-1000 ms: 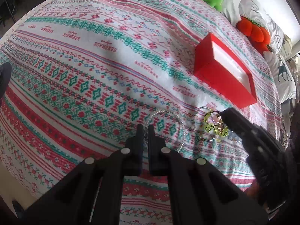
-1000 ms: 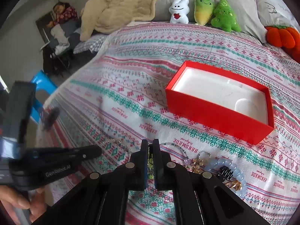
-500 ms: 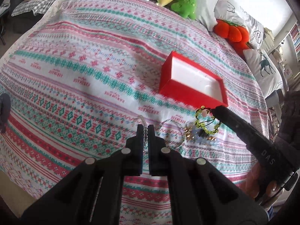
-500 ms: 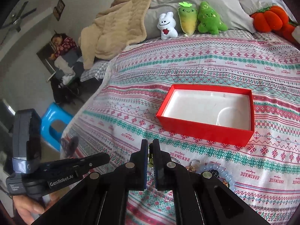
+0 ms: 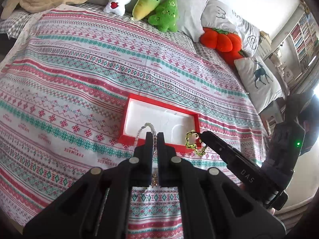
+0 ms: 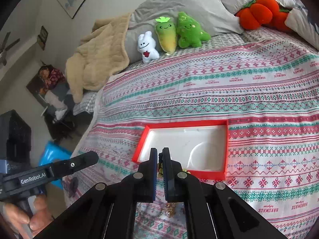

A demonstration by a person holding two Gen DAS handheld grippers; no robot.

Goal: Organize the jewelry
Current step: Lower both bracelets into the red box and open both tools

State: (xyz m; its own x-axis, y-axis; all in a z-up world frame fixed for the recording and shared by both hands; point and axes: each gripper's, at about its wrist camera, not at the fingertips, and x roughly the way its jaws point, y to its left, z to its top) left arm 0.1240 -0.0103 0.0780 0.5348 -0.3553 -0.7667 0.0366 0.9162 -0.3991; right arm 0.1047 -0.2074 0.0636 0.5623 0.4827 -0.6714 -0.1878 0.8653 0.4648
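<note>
Jewelry box [image 5: 127,111], red with a white liner, sits on the "HANDMADE" bedspread [image 5: 59,91] while my left gripper [image 5: 154,137] pinches the clear beaded bracelet [image 5: 146,125] and my "DAS"-marked right gripper [image 6: 159,153] clamps the yellow-green bracelet [image 5: 191,139] over its near rim.

Left wrist view rides high behind its own fingers, looking down the patterned bedspread [image 5: 83,83] toward the pillow end, with the red box [image 5: 127,119] near the middle. Right wrist view sits just as close, facing the same headboard edge (angled more leftward, catching the wall). Both share the box [image 6: 225,145], the plush toys [image 5: 155,6] [image 6: 175,31] and each other's gripper.
</note>
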